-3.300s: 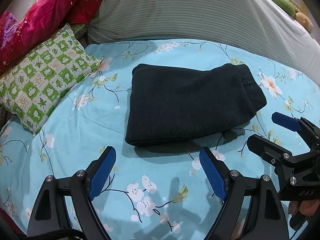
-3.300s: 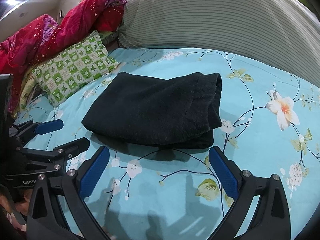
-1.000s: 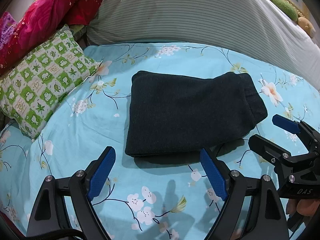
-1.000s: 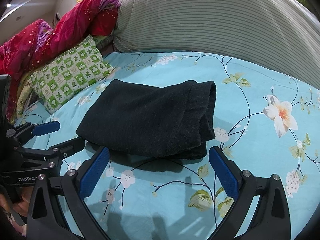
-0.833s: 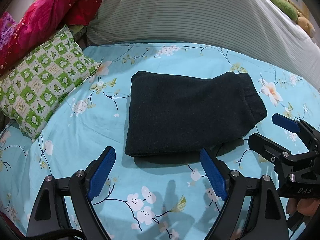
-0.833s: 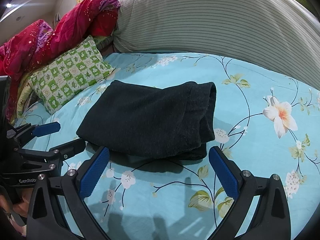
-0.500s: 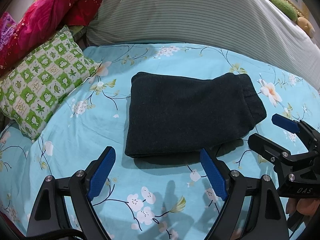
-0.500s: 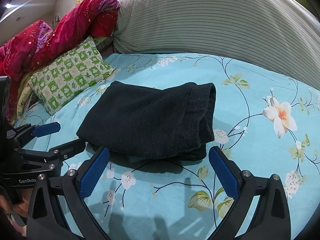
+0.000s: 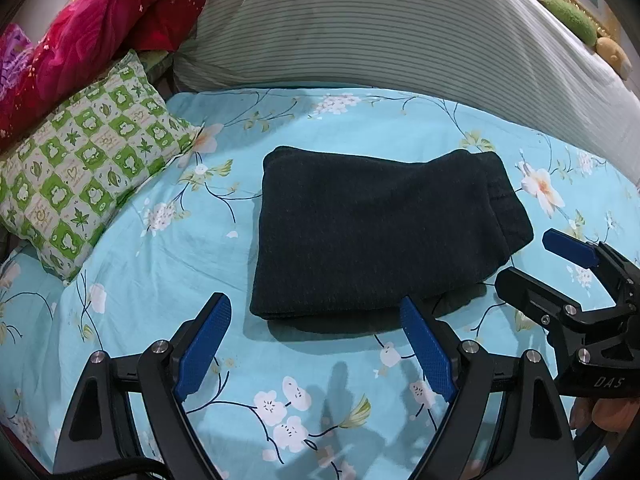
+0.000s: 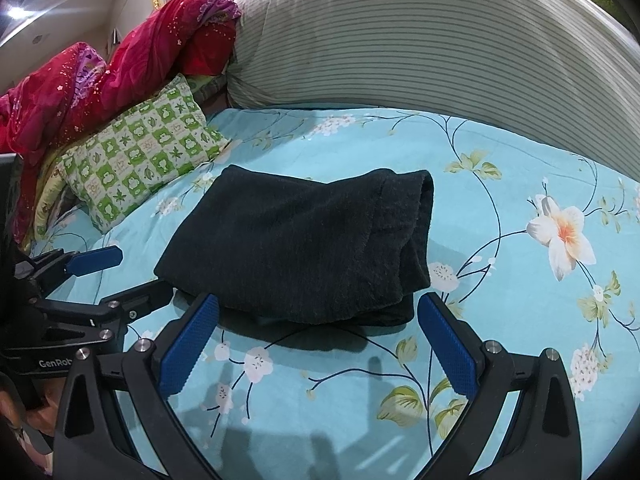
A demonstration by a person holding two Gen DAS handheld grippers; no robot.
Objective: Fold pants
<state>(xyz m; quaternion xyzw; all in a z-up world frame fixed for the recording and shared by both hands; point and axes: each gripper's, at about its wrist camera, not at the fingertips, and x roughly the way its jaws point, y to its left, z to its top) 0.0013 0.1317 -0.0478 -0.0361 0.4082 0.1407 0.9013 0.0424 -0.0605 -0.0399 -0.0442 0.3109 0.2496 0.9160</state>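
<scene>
Left wrist view: dark pants (image 9: 376, 232) lie folded mid-bed on floral sheet (image 9: 160, 248), soft, limp knit, best pinched at near edge; left gripper (image 9: 316, 344) and right gripper (image 10: 316, 340) both spread, empty.

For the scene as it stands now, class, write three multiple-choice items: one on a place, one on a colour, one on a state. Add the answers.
1. Where do the pants lie?
A. on the checked pillow
B. on the floral sheet
C. on the red blanket

2. What colour are the finger pads?
A. blue
B. yellow
C. white

3. What state are the pants in?
A. spread flat
B. hanging
C. folded into a stack

Answers: B, floral sheet shows all round them; A, the pads are blue; C, layered edges show in front, and both the left gripper and right gripper are open and empty.
</scene>
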